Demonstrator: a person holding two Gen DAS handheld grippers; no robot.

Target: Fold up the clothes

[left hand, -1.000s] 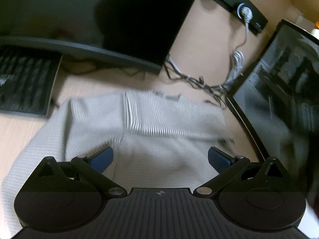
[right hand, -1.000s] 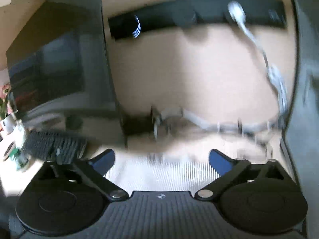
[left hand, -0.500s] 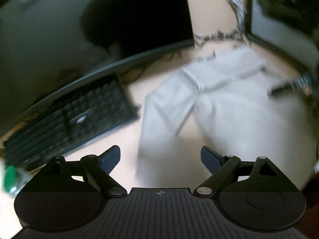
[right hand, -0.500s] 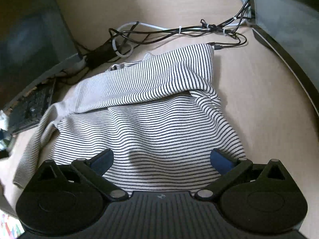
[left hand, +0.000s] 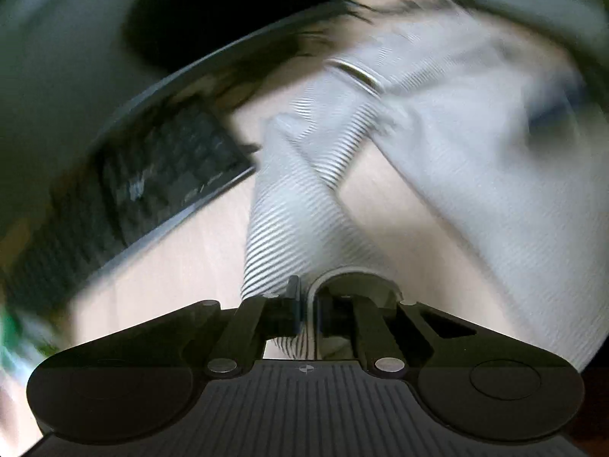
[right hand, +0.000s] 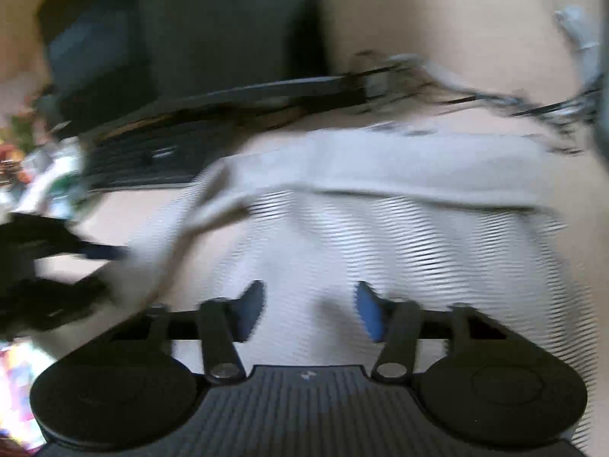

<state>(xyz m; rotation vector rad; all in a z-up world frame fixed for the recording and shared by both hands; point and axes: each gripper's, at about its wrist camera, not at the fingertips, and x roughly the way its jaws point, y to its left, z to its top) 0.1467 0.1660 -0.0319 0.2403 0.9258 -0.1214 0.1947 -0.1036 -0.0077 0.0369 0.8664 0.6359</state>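
A white shirt with thin black stripes (left hand: pixel 475 144) lies on the light wooden desk (left hand: pixel 182 266); both views are motion-blurred. My left gripper (left hand: pixel 308 304) is shut on the cuff end of the shirt's sleeve (left hand: pixel 289 236), which runs from the jaws up to the shirt body. In the right wrist view the shirt (right hand: pixel 380 228) fills the middle. My right gripper (right hand: pixel 308 308) is partly open just above the cloth, with nothing between its blue pads. The left gripper (right hand: pixel 57 259) shows as a dark blur at the left edge.
A black keyboard (left hand: pixel 144 190) lies left of the shirt, under a dark monitor (left hand: pixel 114 38). It also shows in the right wrist view (right hand: pixel 152 156). Tangled cables (right hand: pixel 475 91) run along the back of the desk. Colourful clutter (right hand: pixel 23 160) sits far left.
My left gripper was open above the shirt and has now closed on the sleeve end. My right gripper's jaws have narrowed and it has dropped closer to the cloth.
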